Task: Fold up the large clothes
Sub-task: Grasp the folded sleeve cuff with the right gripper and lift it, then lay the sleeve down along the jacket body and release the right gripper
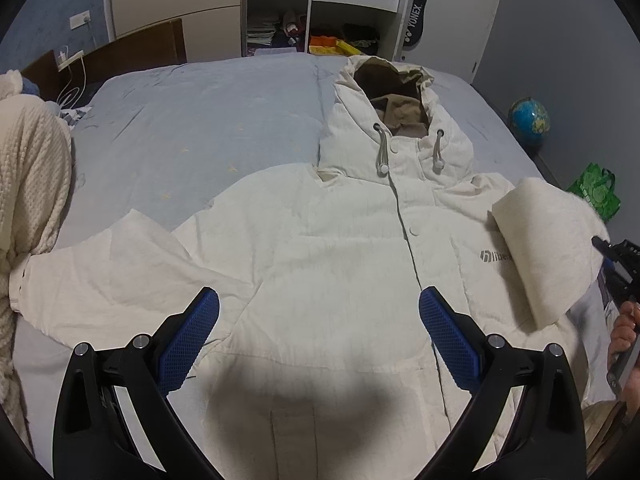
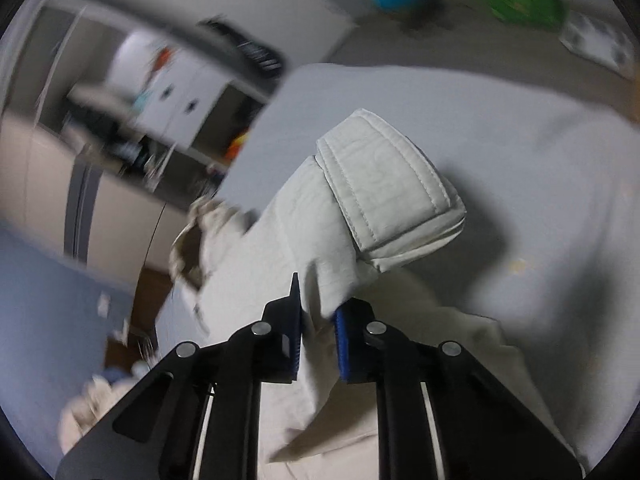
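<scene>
A cream hooded jacket (image 1: pixel 340 248) lies front up on the blue bed (image 1: pixel 192 120), hood (image 1: pixel 396 112) toward the far side. Its left sleeve (image 1: pixel 100 272) lies spread flat to the left. My left gripper (image 1: pixel 319 336) is open and empty, hovering over the jacket's lower front. My right gripper (image 2: pixel 318 330) is shut on the right sleeve (image 2: pixel 320 248) and holds it lifted, the cuff (image 2: pixel 392 196) dangling ahead of the fingers. In the left wrist view that sleeve (image 1: pixel 548 248) curls up over the chest logo, with the right gripper's body (image 1: pixel 620 264) at the far right edge.
A cream knitted blanket (image 1: pixel 32 184) is heaped at the bed's left edge. A shelf unit and drawers (image 1: pixel 320 4) stand behind the bed. A globe (image 1: pixel 529 118) and a green bag (image 1: pixel 596 192) sit on the floor to the right.
</scene>
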### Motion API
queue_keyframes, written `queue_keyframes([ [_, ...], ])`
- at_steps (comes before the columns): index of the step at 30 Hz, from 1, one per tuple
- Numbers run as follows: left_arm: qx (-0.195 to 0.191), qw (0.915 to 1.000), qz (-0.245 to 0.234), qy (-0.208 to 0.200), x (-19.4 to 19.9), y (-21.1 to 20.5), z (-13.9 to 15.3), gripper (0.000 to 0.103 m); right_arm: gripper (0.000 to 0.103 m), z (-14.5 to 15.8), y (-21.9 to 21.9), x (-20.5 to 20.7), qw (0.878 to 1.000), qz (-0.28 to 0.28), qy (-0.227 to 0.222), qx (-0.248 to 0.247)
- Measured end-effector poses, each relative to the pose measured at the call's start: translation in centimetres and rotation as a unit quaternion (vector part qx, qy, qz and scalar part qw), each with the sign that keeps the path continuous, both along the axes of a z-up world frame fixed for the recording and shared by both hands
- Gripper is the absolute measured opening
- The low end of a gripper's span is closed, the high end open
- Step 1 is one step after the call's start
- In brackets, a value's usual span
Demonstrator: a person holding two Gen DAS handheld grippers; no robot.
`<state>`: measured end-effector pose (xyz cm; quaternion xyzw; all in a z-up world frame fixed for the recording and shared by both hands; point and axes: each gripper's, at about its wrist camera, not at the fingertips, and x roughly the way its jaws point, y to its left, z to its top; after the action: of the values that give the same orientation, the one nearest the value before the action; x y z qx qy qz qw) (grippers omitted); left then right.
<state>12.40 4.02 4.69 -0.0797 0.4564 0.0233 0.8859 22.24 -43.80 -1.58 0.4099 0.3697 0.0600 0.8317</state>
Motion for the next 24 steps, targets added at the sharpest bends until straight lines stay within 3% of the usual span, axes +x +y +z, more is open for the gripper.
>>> queue_keyframes([
  [3, -0.001, 1.0000, 0.001, -0.003, -0.1, 0.1, 0.2, 0.096, 0.011, 3.0, 3.5, 0.2, 0.997, 0.058, -0.033, -0.049],
  [6, -0.001, 1.0000, 0.004, -0.005, -0.2, 0.4, 0.4, 0.096, 0.011, 5.4, 8.2, 0.3, 0.985, 0.124, -0.058, -0.107],
  [11, -0.005, 0.9998, 0.017, -0.003, -0.4, 1.4, 0.5, 0.096, 0.011, 6.6, 16.5, -0.5, 0.944, 0.230, -0.090, -0.217],
  [17, -0.010, 0.9994, 0.032, -0.001, -0.6, 2.7, 0.5, 0.096, 0.011, 4.5, 23.8, -3.2, 0.885, 0.327, -0.106, -0.313],
  [24, -0.010, 0.9989, 0.044, 0.009, -0.3, 3.3, 0.0, 0.096, 0.011, 1.9, 28.9, -5.2, 0.841, 0.401, -0.109, -0.348],
])
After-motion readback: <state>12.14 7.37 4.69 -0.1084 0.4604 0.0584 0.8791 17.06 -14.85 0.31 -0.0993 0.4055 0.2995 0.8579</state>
